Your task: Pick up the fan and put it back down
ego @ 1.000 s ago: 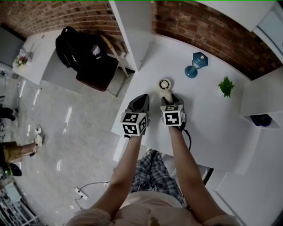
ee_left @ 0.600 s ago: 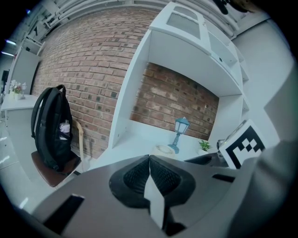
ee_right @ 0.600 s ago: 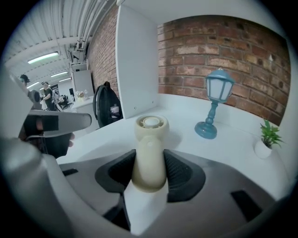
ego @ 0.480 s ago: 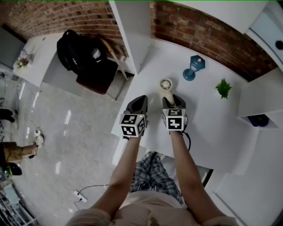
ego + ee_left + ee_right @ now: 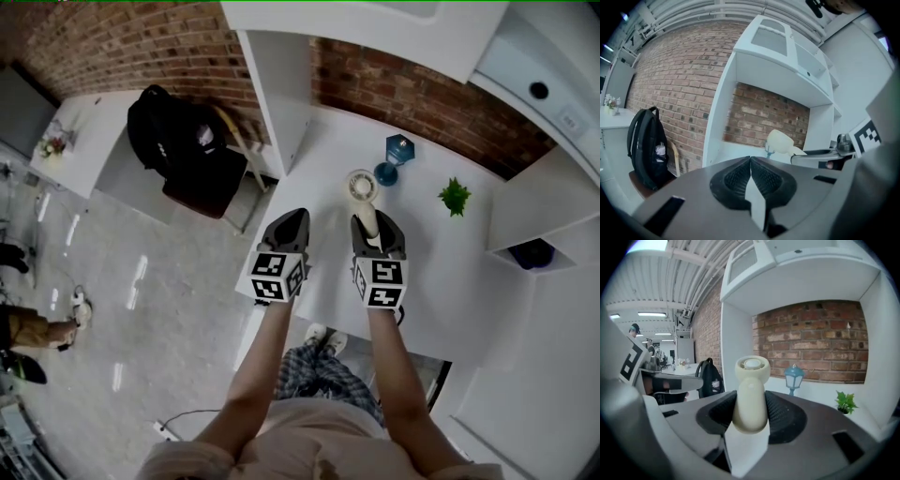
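Observation:
A small cream hand-held fan (image 5: 751,387) with a round head and thick handle stands upright, its handle clamped between my right gripper's (image 5: 751,416) jaws. In the head view the fan (image 5: 362,190) is lifted above the white desk (image 5: 441,272), held by my right gripper (image 5: 371,230). My left gripper (image 5: 291,227) hovers to its left near the desk's edge, jaws shut on nothing. From the left gripper view the fan (image 5: 780,142) shows at the right, beyond my left gripper (image 5: 750,161).
A blue lantern (image 5: 394,157) and a small green plant (image 5: 455,197) stand at the back of the desk by the brick wall. A white shelf post (image 5: 281,84) rises at the left. A black backpack (image 5: 169,127) rests on a chair below.
Both grippers have risen. The right one has lifted the fan off the desk, and the fan now stands higher and closer to the lantern in the head view.

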The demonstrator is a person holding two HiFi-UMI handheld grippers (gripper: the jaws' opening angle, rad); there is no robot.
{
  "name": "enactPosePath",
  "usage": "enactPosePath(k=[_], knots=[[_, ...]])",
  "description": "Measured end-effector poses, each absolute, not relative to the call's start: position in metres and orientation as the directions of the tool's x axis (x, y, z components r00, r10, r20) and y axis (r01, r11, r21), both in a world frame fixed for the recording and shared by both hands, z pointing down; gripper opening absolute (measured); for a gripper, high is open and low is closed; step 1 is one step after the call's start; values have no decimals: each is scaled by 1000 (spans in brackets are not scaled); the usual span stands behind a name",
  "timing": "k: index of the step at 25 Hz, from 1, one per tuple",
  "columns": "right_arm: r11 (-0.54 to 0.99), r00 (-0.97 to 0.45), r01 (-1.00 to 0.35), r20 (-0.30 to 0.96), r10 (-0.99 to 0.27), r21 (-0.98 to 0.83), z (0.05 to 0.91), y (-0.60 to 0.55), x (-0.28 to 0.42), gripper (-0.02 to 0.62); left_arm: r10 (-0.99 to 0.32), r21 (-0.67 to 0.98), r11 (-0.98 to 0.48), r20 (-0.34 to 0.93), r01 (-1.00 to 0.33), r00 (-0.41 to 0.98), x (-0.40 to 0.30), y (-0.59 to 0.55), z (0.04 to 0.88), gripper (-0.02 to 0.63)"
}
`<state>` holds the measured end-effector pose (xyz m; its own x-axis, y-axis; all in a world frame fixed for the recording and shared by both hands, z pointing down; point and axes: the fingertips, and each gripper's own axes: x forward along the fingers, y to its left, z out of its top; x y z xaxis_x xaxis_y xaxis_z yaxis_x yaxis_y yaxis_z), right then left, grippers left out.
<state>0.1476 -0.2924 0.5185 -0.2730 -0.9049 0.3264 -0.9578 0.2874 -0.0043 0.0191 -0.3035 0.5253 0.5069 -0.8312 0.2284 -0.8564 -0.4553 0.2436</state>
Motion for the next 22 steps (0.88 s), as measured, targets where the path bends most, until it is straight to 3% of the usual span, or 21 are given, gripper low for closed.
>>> enactPosePath(k=[12, 22], knots=[[274, -274, -962, -34, -961, 23, 383, -200, 178, 202, -846, 124, -525, 36, -842, 533, 31, -256, 413, 28], [242, -242, -970, -39, -970, -14, 375, -197, 197, 202, -850, 138, -514, 50, -847, 524, 35, -248, 410, 28]])
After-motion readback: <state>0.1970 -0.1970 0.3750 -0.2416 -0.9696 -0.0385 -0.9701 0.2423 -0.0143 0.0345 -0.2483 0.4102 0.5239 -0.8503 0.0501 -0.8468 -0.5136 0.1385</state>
